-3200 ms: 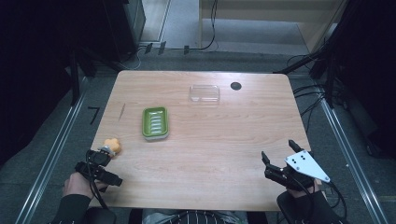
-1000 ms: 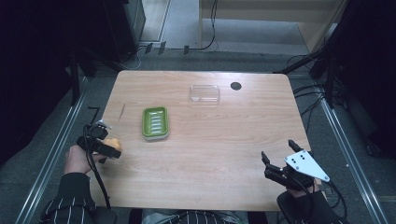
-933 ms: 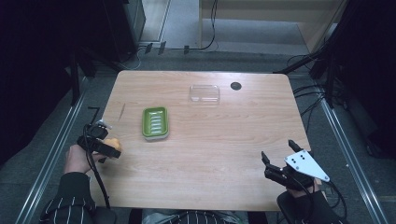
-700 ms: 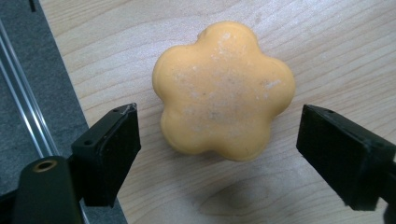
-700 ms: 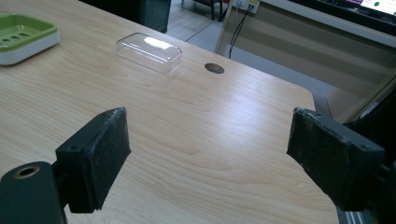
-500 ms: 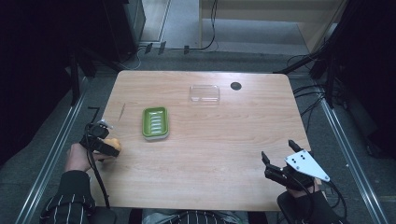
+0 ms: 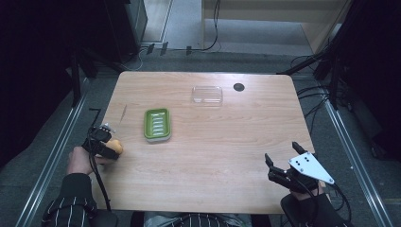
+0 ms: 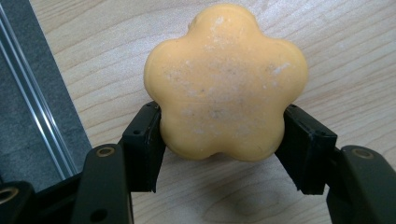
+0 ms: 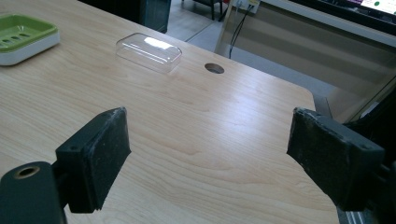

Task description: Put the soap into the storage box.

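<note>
While we held the flower-shaped orange soap [image 8: 225, 84] at the counter's [image 7: 213, 156] 9 o'clock edge, we judged it stiff, light and a bit slick, best taken across its lobed sides. Left gripper [image 8: 219, 140] had its jaws clamped on the soap's two flanks, low on the bar. Right gripper [image 9: 224, 158] sat at 5 o'clock, jaws spread wide, holding nothing. Green soap dish [image 7: 156, 124] lay near, toward 10 o'clock; clear lid [image 7: 206, 94] at 12.

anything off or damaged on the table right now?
Nothing is spilled or broken. The orange flower-shaped soap has a scuffed, whitish-speckled face and sits clamped in the left tongs. The green ribbed soap dish and clear plastic lid lie flat and apart.
</note>
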`<action>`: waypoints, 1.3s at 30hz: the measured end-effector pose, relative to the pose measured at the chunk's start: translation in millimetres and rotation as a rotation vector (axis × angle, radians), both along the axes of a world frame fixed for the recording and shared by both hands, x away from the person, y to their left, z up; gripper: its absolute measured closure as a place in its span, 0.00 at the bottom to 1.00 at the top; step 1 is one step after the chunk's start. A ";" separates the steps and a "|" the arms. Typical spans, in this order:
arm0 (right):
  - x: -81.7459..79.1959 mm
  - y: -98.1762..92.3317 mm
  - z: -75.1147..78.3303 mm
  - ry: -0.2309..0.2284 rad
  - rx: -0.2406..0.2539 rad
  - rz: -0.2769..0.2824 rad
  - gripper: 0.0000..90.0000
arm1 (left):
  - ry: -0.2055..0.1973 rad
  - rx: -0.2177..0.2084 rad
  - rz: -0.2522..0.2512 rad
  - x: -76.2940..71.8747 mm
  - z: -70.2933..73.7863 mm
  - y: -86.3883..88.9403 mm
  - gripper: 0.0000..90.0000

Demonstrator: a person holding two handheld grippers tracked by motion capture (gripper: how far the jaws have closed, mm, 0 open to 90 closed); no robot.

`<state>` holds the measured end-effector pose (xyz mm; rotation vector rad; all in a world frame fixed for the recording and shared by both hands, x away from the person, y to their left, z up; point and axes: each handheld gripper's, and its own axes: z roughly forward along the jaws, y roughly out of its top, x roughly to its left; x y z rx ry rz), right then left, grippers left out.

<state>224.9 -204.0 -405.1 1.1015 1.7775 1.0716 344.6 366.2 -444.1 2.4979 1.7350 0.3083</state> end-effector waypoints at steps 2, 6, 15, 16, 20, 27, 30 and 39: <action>0.1 0.0 -0.1 0.000 0.000 0.000 0.15 | -0.002 0.000 0.001 -0.4 -0.1 0.0 0.44; 0.0 -0.1 0.0 0.000 0.000 0.000 0.15 | -0.013 0.006 -0.003 -1.1 -0.6 -0.6 0.44; -0.2 -0.7 0.1 -0.002 0.001 -0.001 0.15 | -0.007 0.002 0.012 -1.9 -0.1 -1.1 0.44; -0.2 -0.7 0.1 -0.002 0.001 -0.001 0.15 | -0.007 0.002 0.012 -1.9 -0.1 -1.1 0.44; -0.3 -0.7 0.0 -0.002 0.002 -0.001 0.15 | 0.010 0.000 0.003 -2.1 2.1 -2.4 0.44; -0.5 0.2 0.1 -0.001 -0.001 0.000 0.15 | 0.020 -0.001 -0.009 -3.7 5.8 -8.5 0.44; -0.7 0.1 0.1 -0.002 0.002 -0.002 0.15 | 0.020 0.001 -0.016 -3.9 6.8 -11.8 0.44; -0.4 0.0 0.0 -0.001 -0.002 -0.001 0.15 | 0.041 0.012 -0.053 -3.7 10.0 -23.2 0.44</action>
